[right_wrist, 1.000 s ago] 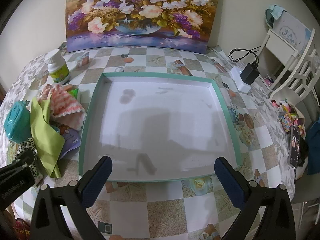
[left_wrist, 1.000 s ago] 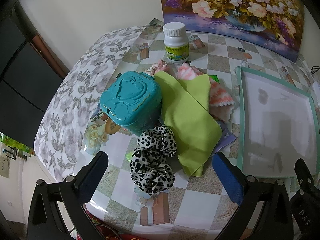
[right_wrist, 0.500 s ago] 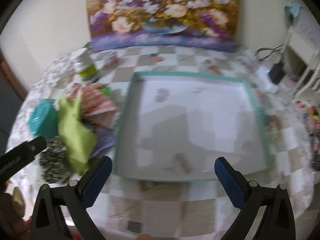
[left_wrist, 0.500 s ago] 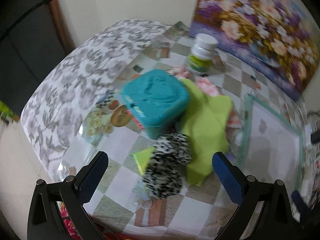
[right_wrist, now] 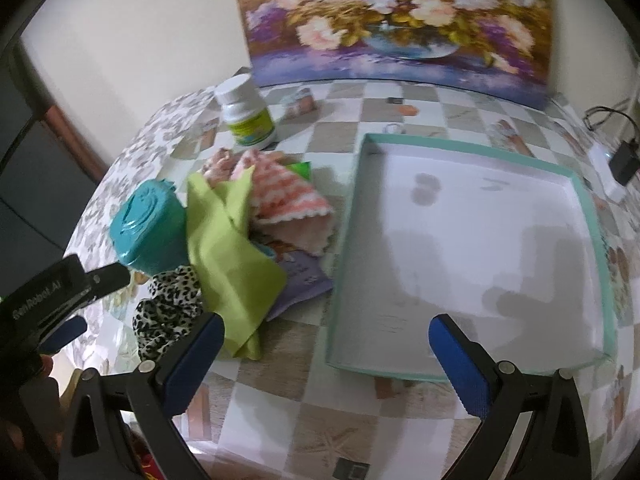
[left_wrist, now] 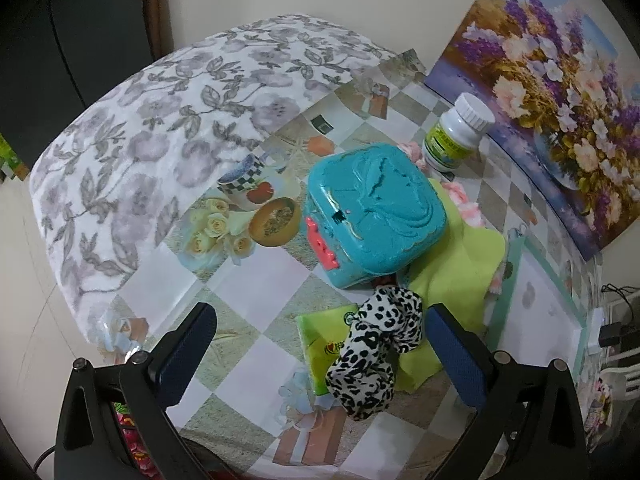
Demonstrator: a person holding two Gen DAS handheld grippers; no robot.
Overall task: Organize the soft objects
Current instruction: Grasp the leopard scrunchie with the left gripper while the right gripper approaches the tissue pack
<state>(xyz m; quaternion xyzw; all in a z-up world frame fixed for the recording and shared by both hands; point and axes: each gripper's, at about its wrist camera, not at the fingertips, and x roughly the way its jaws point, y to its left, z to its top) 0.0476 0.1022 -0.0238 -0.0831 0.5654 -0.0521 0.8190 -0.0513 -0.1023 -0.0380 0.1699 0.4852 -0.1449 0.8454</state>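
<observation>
Both pairs of jaws are held wide apart and grip nothing. The left gripper point(left_wrist: 320, 344) is poised above the near edge of the tabletop point(left_wrist: 256, 280), with the leopard-print scrunchie point(left_wrist: 374, 354) seen just inside its right finger, lying partly on a green packet point(left_wrist: 320, 336). The right gripper point(right_wrist: 326, 354) is held over the near edge too, in front of the near left corner of the teal-rimmed tray point(right_wrist: 464, 240), whose white floor is bare.

A heap of soft things is gathered left of the tray: a lime-green cloth point(right_wrist: 232, 248), a pink-and-white striped cloth point(right_wrist: 288, 196) and a purple piece point(right_wrist: 300, 284) beneath them. A teal lidded box point(left_wrist: 372, 212) is set against the heap, and a white bottle point(left_wrist: 456, 136) stands toward the far edge.

The tabletop is covered with a glossy checked cloth printed with pictures; a grey floral blanket point(left_wrist: 152, 140) is draped over its left end. A flower painting point(right_wrist: 400, 20) is leaned against the pale wall at the far edge. A dark charger point(right_wrist: 624, 160) and cable are seen at the right edge.
</observation>
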